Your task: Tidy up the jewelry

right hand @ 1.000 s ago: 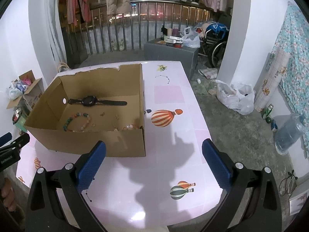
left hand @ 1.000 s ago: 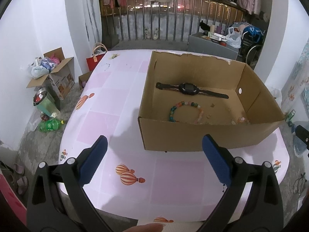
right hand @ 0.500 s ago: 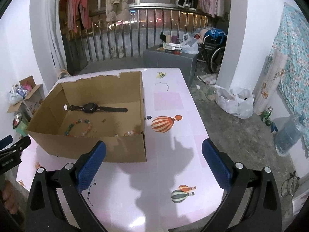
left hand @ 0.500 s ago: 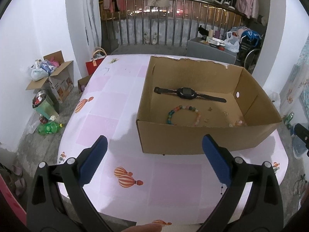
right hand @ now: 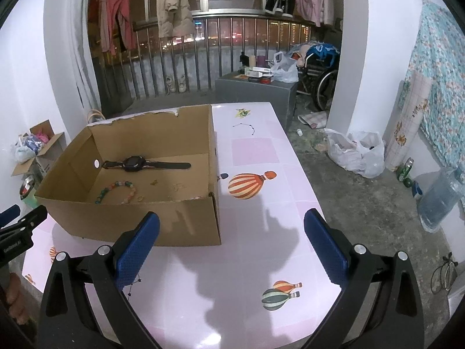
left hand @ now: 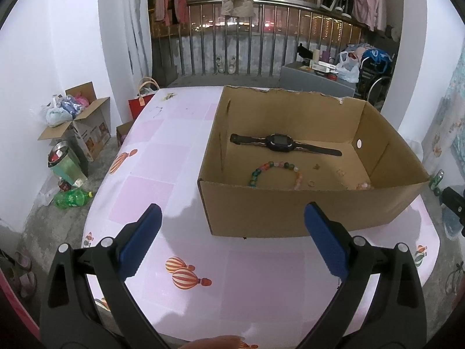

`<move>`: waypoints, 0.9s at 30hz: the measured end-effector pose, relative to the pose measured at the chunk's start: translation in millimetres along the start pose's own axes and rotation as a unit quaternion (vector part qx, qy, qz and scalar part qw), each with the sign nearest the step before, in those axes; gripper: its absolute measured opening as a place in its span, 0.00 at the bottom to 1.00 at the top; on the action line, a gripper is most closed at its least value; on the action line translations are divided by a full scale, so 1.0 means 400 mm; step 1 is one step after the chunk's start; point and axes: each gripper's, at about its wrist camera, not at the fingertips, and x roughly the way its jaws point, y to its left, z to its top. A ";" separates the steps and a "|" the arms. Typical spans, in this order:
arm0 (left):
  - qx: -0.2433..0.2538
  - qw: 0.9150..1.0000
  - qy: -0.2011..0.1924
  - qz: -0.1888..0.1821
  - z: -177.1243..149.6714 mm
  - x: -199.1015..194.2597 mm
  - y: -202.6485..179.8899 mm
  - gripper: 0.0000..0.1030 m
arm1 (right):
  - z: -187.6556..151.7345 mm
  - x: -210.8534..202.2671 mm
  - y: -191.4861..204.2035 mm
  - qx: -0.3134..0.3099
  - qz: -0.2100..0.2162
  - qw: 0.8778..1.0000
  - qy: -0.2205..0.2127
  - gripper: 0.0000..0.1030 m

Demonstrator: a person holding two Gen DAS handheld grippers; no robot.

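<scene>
The box (left hand: 305, 203) sits on the pink desk (left hand: 162, 157). A black watch (left hand: 280, 143) lies flat inside it, near the back wall. A bead bracelet (left hand: 273, 171) lies in front of the watch, and some tiny bits lie beside it. The left tongs (left hand: 232, 242) are wide apart and hold nothing. The right tongs (right hand: 232, 242) are wide too, over the bare desk next to the box. A thin chain (right hand: 244, 127) lies on the desk past the box.
</scene>
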 end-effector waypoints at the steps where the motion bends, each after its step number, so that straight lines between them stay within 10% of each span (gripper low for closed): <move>1: 0.000 1.000 0.000 0.000 -0.001 0.001 0.001 0.92 | 0.001 -0.003 0.000 -0.001 0.000 1.000 0.001 0.94; 27: -0.006 0.999 0.041 0.001 0.012 0.023 0.000 0.92 | 0.006 0.021 0.016 0.003 -0.006 1.000 0.003 0.94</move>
